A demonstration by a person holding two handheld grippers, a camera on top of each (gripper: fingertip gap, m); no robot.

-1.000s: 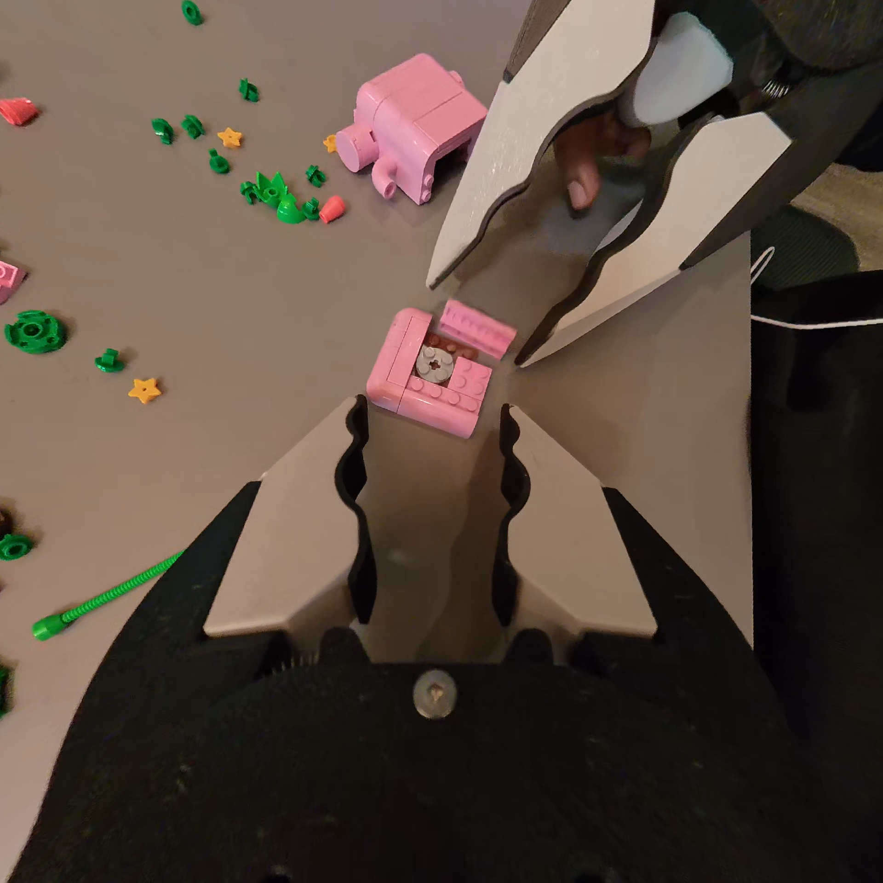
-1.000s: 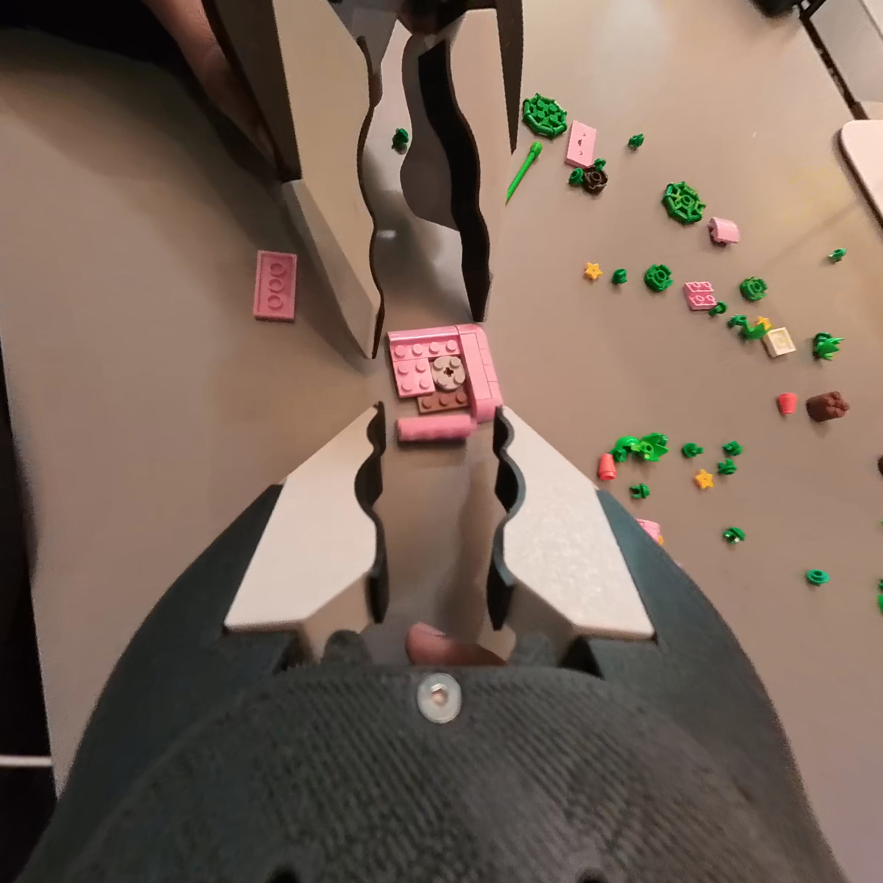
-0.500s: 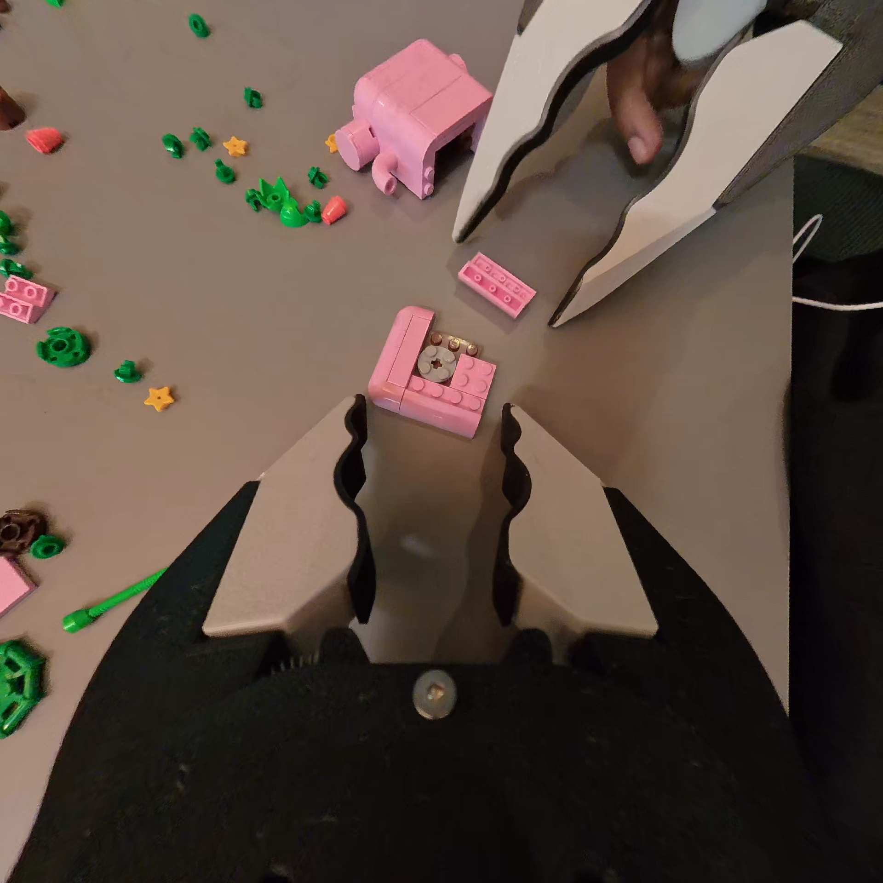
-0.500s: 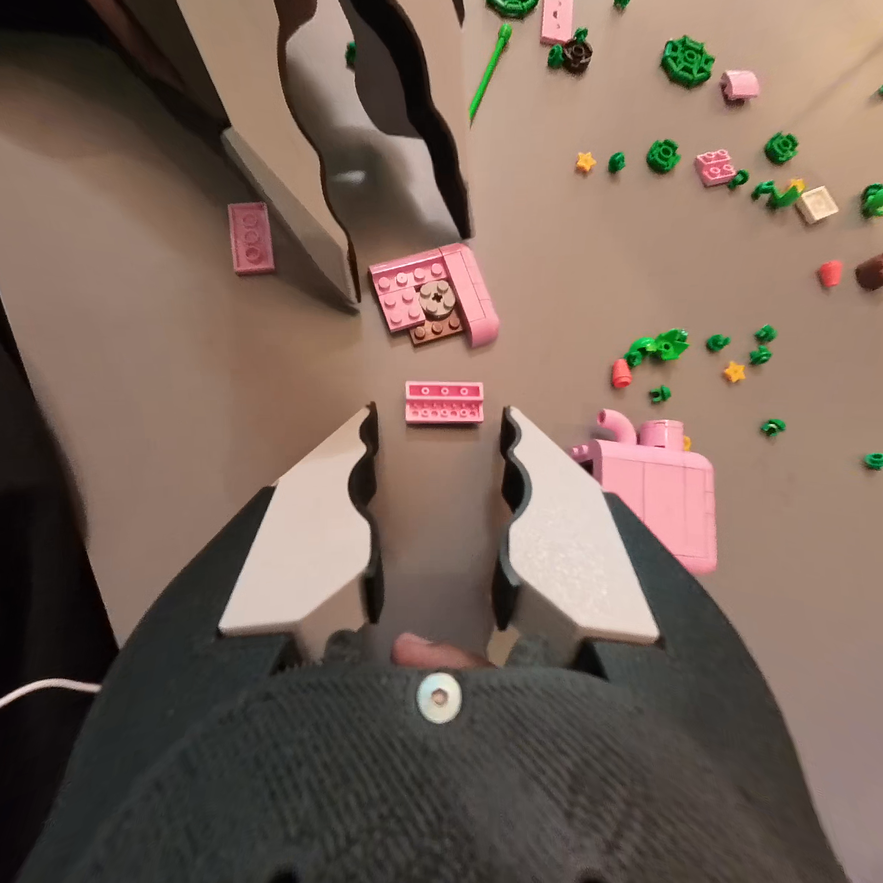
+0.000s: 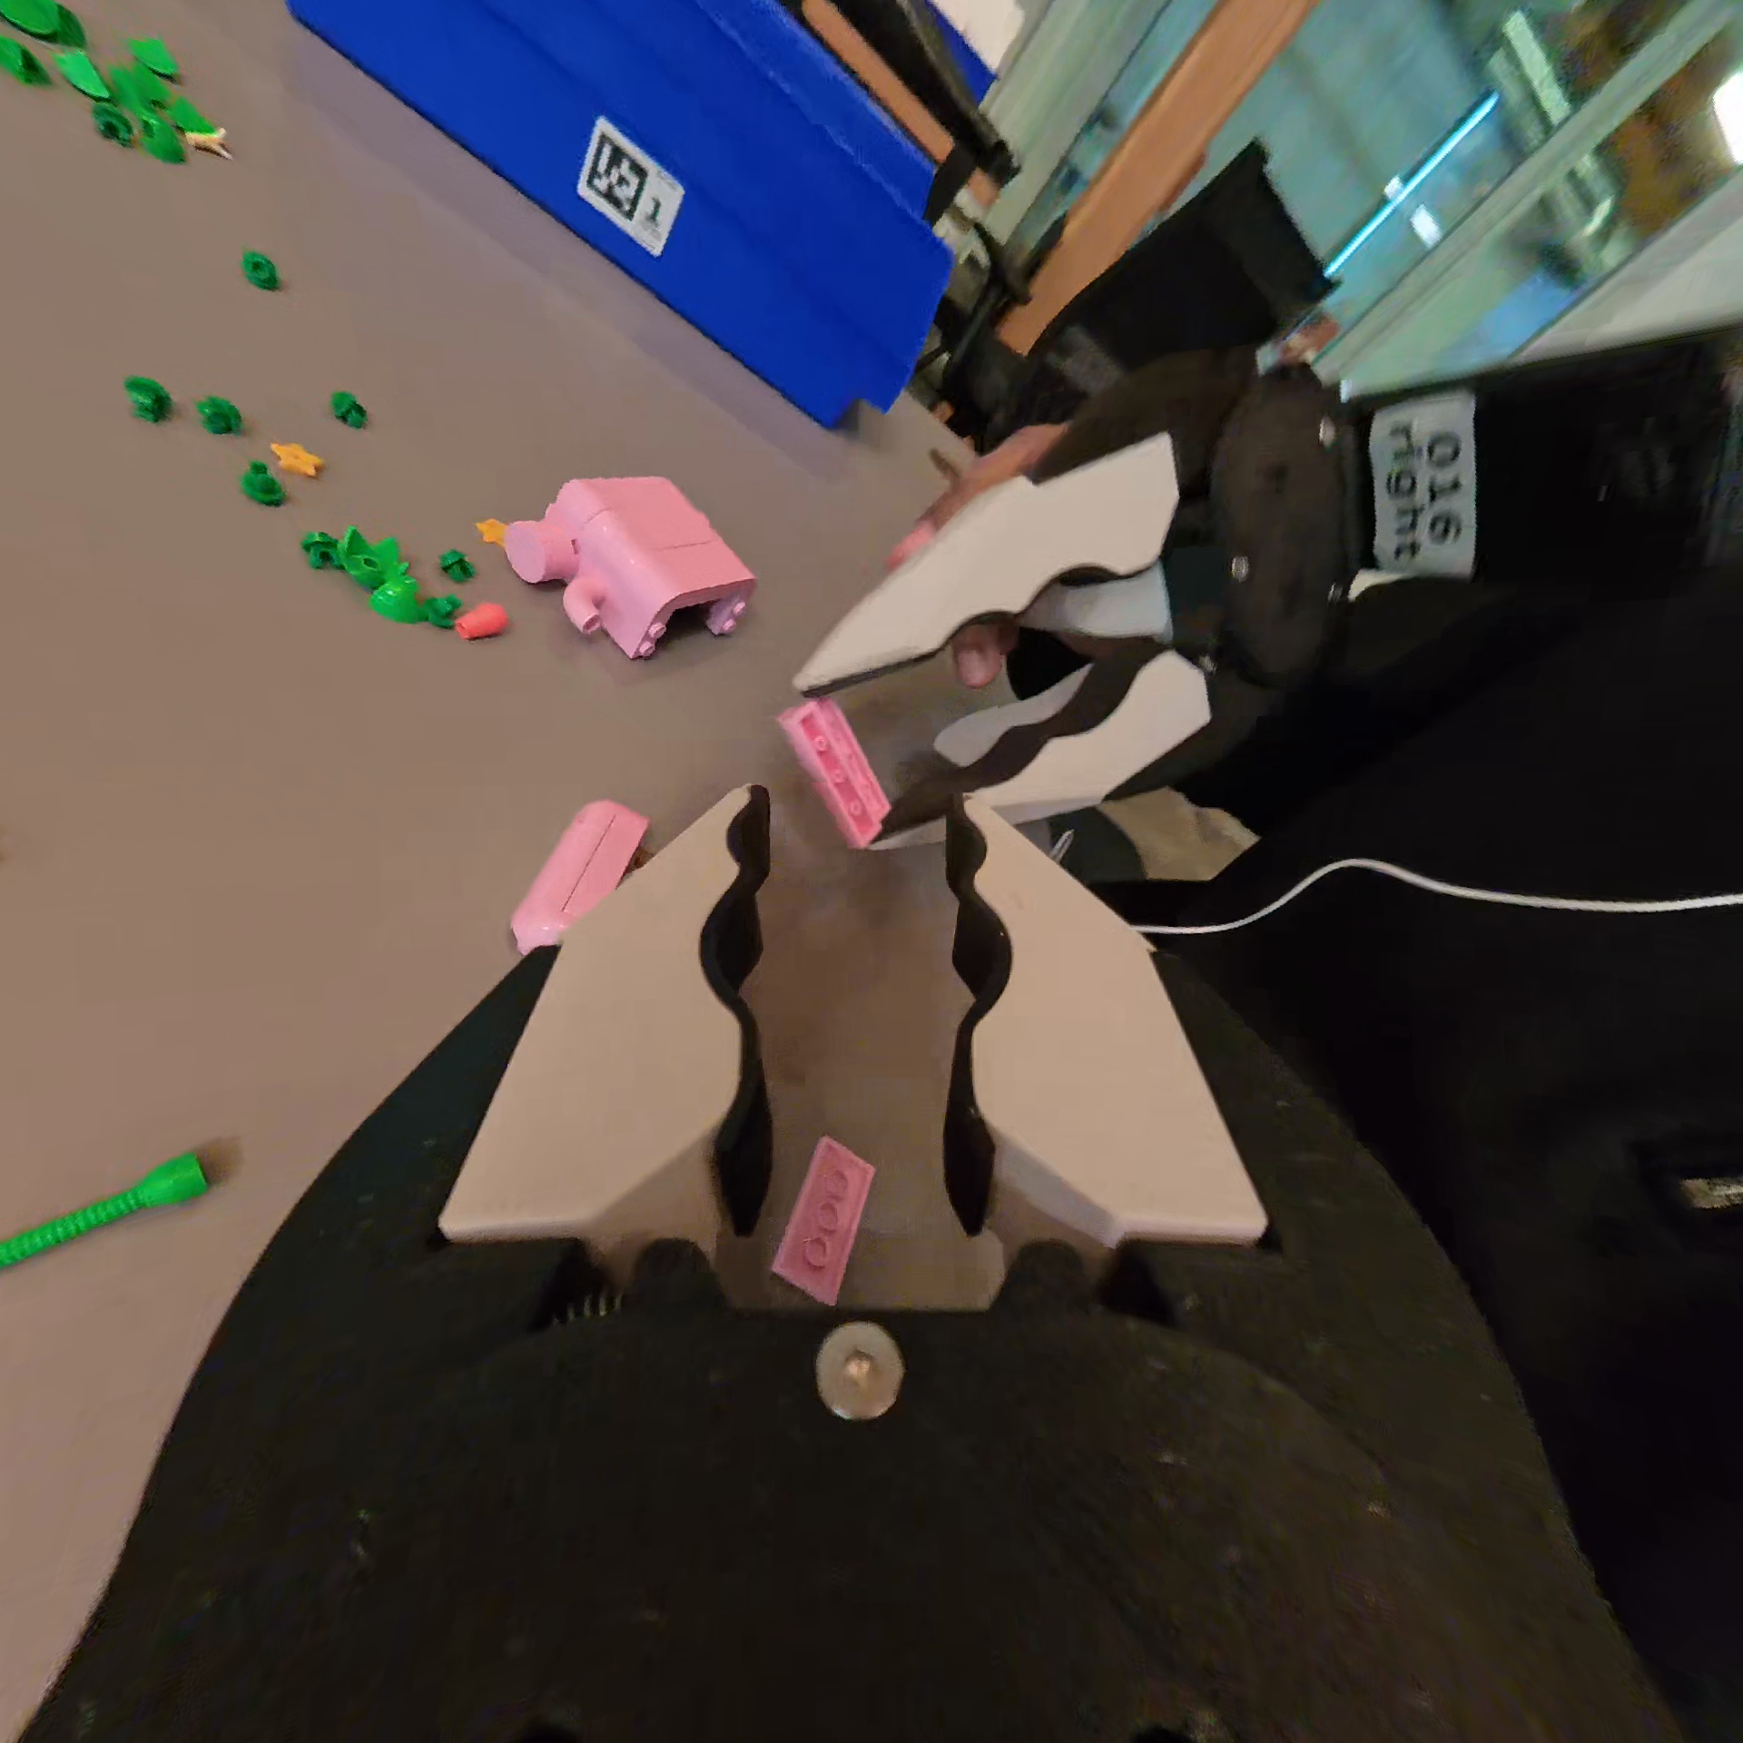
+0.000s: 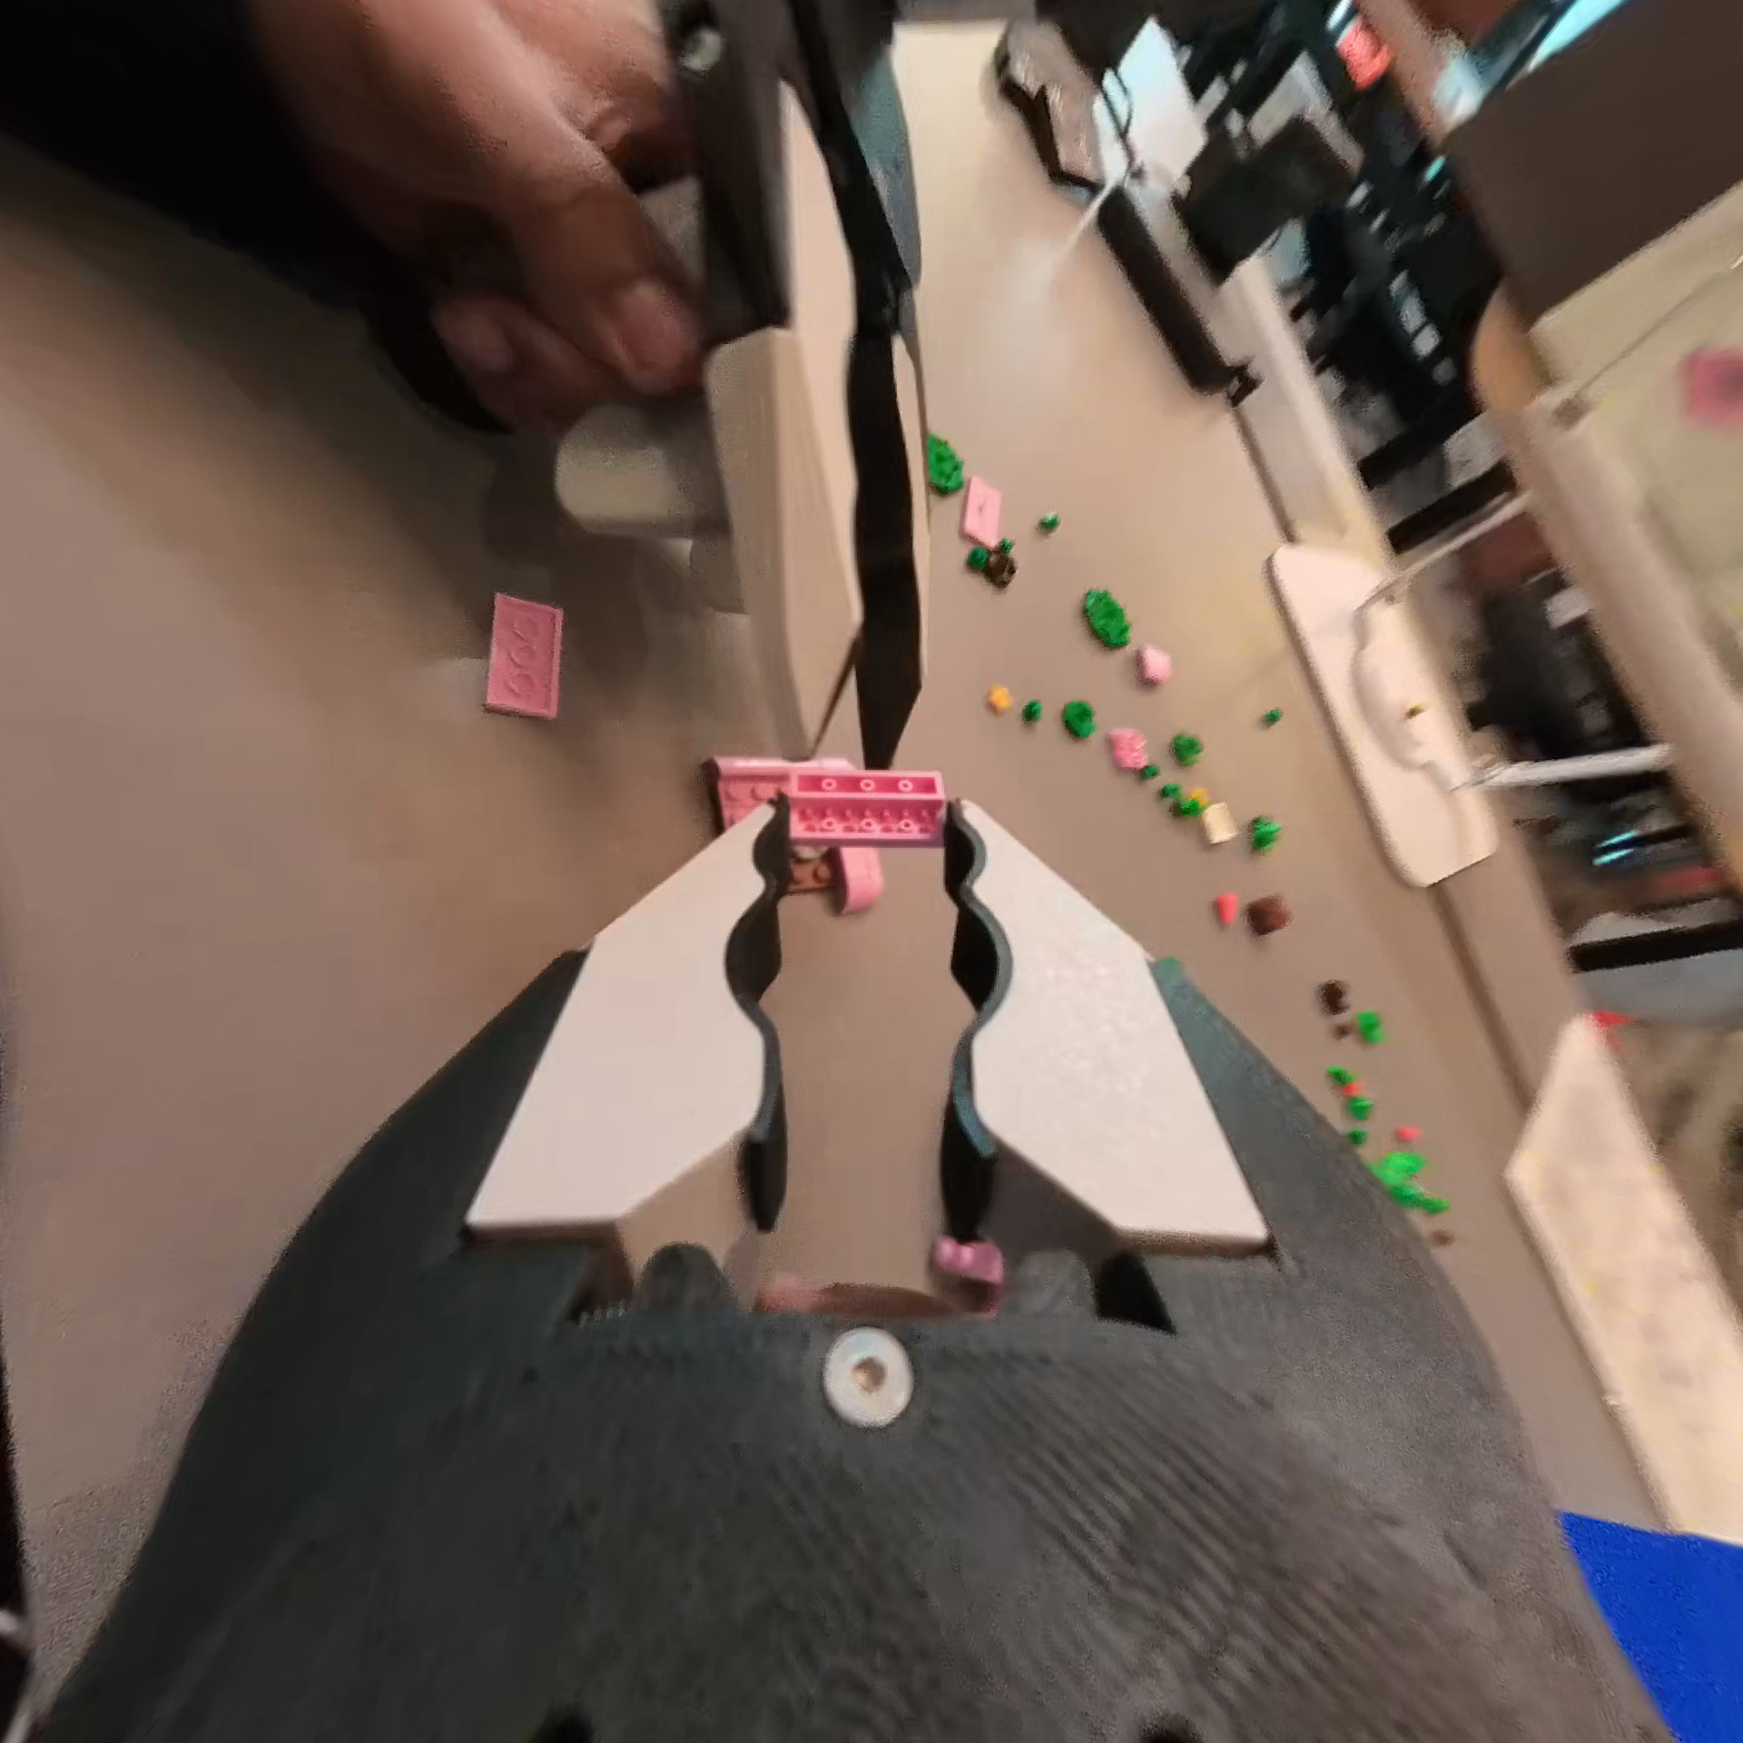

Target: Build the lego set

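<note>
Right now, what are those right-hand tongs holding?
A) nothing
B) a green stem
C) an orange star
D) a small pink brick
D: the right gripper is shut on the small pink brick, pinched by its ends between the fingertips and lifted off the grey table.

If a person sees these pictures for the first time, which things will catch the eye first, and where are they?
First comes the long pink studded lego brick, clamped at its ends between the tips of the right gripper and held above the grey table. Just behind it lies the flat pink partly built lego base, and the open, empty left gripper points toward the brick. Farther off in the left wrist view stands the blocky pink lego assembly, beside scattered green lego leaf pieces.
</note>
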